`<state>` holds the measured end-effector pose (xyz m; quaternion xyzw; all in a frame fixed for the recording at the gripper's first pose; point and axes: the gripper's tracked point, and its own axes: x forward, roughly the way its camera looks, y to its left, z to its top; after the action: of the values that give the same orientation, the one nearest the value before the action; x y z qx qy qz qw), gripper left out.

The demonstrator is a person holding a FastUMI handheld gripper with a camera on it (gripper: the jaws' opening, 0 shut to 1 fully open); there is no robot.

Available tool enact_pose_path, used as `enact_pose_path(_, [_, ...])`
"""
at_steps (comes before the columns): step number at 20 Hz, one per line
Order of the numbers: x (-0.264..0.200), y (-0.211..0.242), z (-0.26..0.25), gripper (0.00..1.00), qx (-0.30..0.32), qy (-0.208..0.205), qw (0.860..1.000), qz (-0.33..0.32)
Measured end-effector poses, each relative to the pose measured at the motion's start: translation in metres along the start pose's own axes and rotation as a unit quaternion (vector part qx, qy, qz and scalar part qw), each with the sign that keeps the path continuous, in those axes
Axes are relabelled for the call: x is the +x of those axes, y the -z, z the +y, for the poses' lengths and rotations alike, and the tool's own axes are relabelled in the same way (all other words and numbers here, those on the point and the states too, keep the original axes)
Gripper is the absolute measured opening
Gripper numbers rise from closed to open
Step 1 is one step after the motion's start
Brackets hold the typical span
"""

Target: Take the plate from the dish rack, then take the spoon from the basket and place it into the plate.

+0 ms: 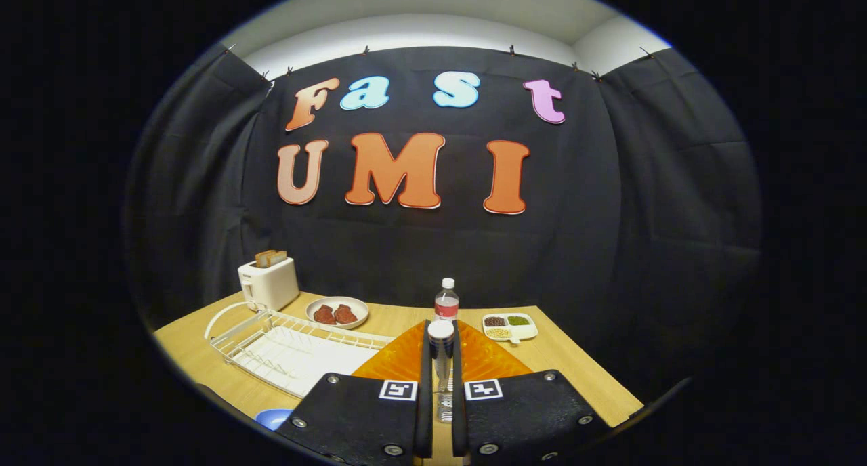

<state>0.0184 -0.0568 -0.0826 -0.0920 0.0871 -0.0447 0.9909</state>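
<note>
Your gripper (441, 357) fingers pinch the ribbed orange translucent plate (399, 361), lifted clear of the white wire dish rack (284, 347). I judge the plate step nearly done. Next, set it flat on the wooden table (569, 364), then seek the spoon's basket.

The hand-held gripper (441, 357) has its fingers closed on the spoon (441, 364), which stands upright between them and blocks the line straight ahead. Behind the spoon the orange plate (406, 359) covers the table (562, 364) just ahead of the fingers. Beyond it a water bottle (446, 301) stands upright, with a divided snack dish (509, 326) beside it. The white dish rack (284, 347) takes up one side, with a toaster (268, 283) and a bowl (336, 311) behind it. Bare table lies beside the plate, opposite the rack.
</note>
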Motion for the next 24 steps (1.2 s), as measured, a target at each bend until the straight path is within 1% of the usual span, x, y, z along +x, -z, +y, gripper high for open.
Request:
enact_pose_path(4, [-0.021,-0.004,0.037,0.11,-0.008,-0.042,0.999,0.006])
enact_pose_path(8, [-0.039,0.006,0.074,0.11,-0.016,-0.088,0.996,0.009])
enact_pose_path(13, [-0.053,0.036,0.113,0.11,-0.016,-0.152,0.988,0.033])
enact_pose_path(20, [-0.061,0.075,0.145,0.11,-0.009,-0.210,0.976,0.048])
enact_pose_path(24, [-0.064,0.102,0.158,0.11,-0.004,-0.236,0.970,0.053])
